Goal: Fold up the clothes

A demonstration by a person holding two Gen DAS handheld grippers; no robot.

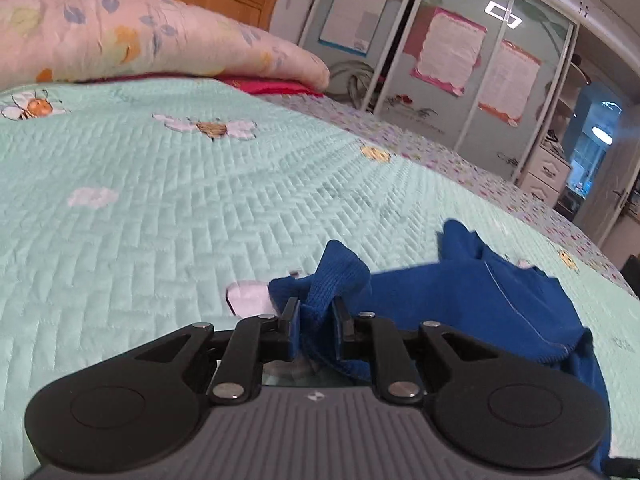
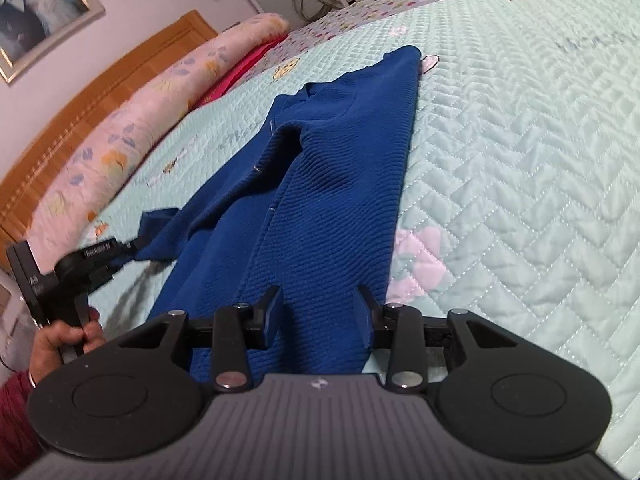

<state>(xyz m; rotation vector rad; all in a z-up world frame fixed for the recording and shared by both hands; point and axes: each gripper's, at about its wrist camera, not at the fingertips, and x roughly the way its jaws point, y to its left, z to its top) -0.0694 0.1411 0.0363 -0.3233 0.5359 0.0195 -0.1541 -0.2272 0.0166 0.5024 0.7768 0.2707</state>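
Tilting both hands down over the bed, we pinch the blue sweater. Our left gripper squeezes a bunched cuff. Our right gripper, jaws wider apart, grips the near hem.

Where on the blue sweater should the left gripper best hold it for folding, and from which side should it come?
Hold the ribbed cuff end of the blue sweater. It sticks up as a bunched edge, so the left gripper, low over the bedspread, likely grips best coming end-on.
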